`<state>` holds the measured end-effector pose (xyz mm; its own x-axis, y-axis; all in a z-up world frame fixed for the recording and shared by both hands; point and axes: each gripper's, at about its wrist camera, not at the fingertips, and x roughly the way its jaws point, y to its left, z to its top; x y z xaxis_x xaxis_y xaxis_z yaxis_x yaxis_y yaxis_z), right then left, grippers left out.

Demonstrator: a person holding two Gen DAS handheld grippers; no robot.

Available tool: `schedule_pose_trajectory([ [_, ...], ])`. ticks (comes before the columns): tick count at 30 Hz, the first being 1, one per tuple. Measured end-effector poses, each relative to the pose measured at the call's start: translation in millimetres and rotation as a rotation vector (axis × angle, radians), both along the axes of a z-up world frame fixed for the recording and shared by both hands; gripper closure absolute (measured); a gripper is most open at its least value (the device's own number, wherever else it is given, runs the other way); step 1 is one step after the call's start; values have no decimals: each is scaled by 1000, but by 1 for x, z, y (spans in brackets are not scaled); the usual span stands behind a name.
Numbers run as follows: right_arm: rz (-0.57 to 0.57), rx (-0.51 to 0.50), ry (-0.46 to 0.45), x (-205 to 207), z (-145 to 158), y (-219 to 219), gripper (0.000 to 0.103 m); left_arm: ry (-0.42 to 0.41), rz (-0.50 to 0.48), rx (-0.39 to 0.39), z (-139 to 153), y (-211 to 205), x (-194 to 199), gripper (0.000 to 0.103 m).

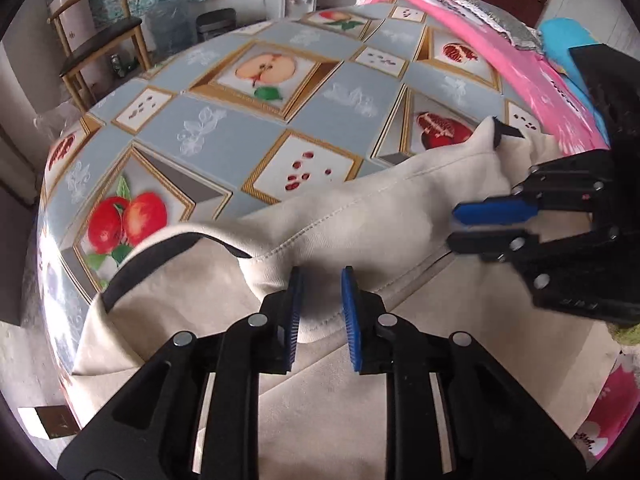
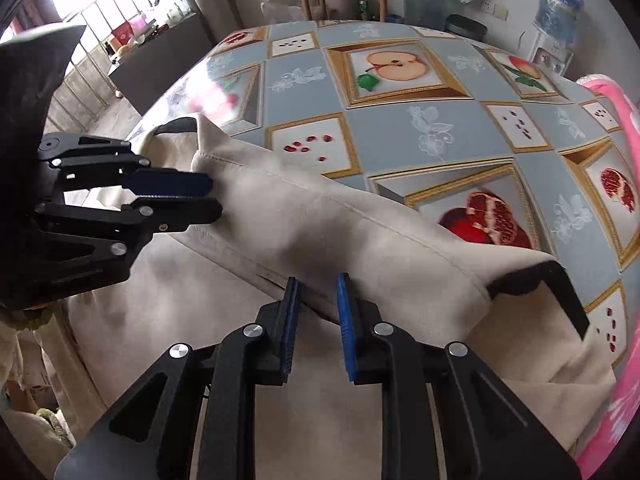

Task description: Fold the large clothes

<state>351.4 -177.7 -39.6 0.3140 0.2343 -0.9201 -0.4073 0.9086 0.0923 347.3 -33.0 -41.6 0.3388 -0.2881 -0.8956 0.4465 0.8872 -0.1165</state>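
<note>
Both grippers pinch a raised fold of the cream garment point(image 1: 360, 208): left gripper point(image 1: 322, 280) at 6 o'clock, right gripper point(image 1: 454, 228) at 3 o'clock.

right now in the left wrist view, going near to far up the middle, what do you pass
left tongs → raised fold of the cream garment → seed picture on the tablecloth → halved apple picture → black bin on the floor beyond the table
</note>
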Motion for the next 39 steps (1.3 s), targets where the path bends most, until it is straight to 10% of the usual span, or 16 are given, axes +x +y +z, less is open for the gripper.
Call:
schedule_pose_trajectory([
  [9,-225,-97,-78,-2,28,-67,80,-3,18,-45,-2,5,-4,84],
  [14,-73,32,-155,-12,56,-12,80,-10,23,-62,-3,6,-4,84],
  [22,105,-35,-162,-3,2,59,80,-10,32,-106,-4,14,-5,84],
  [39,-143,82,-79,2,22,-35,84,2,43,-152,-5,20,-4,84],
])
